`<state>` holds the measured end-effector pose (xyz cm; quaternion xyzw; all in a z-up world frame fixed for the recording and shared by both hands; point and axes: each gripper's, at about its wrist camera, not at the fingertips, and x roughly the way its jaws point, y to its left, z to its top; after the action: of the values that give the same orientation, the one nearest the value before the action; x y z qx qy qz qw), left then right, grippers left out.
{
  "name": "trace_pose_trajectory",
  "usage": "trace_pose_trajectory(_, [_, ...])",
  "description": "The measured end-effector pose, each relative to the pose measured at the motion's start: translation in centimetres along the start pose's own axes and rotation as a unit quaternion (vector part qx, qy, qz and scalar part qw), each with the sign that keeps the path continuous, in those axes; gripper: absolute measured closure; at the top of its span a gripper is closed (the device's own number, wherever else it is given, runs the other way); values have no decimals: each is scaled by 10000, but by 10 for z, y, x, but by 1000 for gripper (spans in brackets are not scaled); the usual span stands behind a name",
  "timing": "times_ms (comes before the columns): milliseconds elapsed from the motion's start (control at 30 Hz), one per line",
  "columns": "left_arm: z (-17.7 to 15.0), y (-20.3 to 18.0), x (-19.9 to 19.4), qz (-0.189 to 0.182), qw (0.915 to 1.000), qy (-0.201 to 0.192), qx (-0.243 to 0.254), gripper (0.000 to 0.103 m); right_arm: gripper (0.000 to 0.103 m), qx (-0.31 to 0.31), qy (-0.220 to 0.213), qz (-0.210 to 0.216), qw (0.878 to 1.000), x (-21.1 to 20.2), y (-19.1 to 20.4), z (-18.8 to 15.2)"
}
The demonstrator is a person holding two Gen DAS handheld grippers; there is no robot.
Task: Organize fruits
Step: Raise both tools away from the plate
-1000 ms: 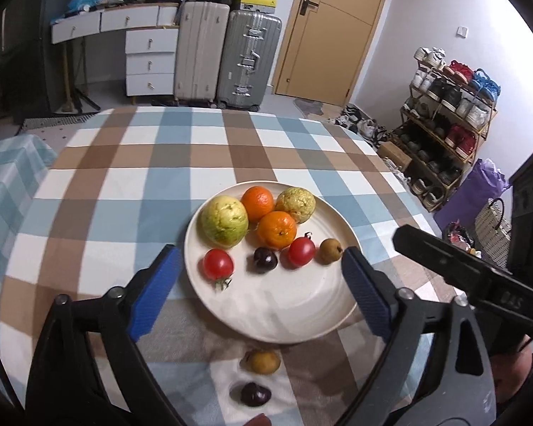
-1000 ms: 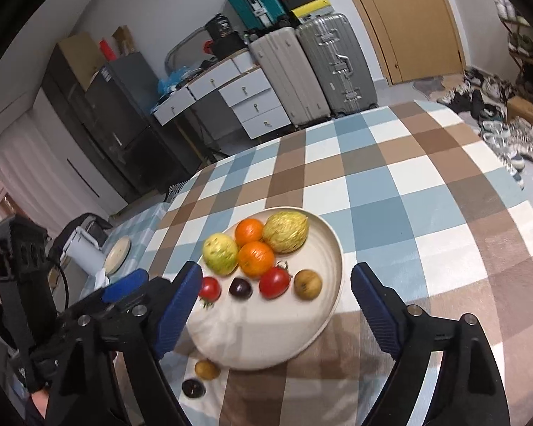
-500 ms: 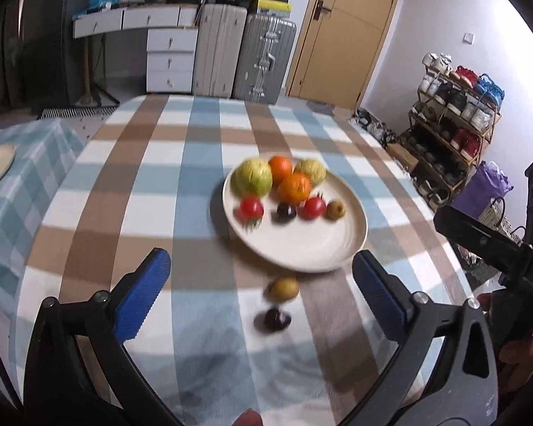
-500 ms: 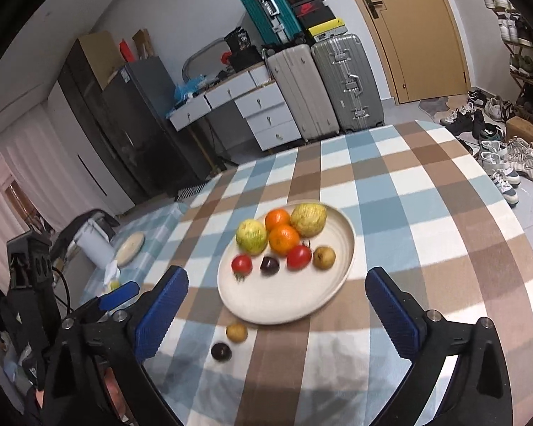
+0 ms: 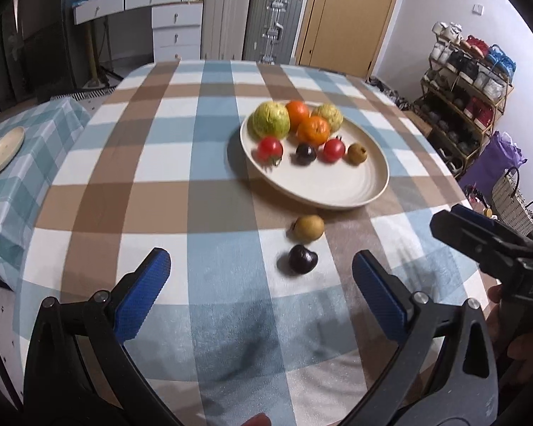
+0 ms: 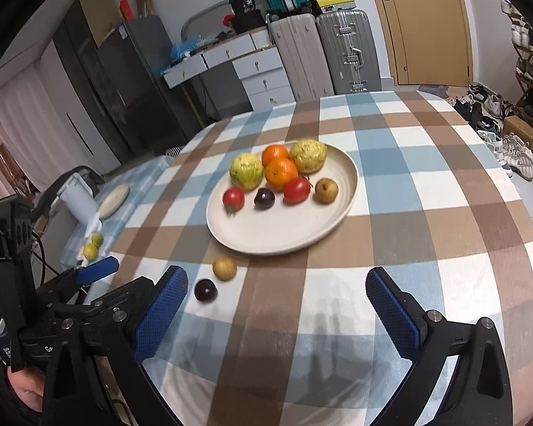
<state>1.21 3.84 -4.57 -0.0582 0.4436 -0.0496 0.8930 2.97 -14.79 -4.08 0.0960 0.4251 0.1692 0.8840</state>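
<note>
From the left wrist, the left gripper [image 5: 259,284] is hovering wide apart and empty, with the dark plum [image 5: 302,258] and brown pear [image 5: 308,227] lying on the tablecloth [image 5: 152,191] just ahead between its fingers, near the plate [image 5: 337,191].

From the right wrist, the right gripper [image 6: 277,305] is gaping empty; plum [image 6: 205,290] and pear [image 6: 224,268] are sitting beside its left finger [image 6: 161,314].

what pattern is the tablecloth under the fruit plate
A check of blue, brown and white squares on the tablecloth, clearest in the right wrist view.
</note>
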Motion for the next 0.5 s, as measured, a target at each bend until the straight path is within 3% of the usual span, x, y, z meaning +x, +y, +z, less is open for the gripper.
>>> trace_pose_trajectory(233, [1, -7, 22, -92, 9997, 208, -47, 1, 1, 113, 84, -138, 9998, 7, -9, 0])
trace_pose_trajectory(500, [3, -35, 40, -48, 9982, 336, 491, 9, 1, 129, 82, -114, 9998, 8, -12, 3])
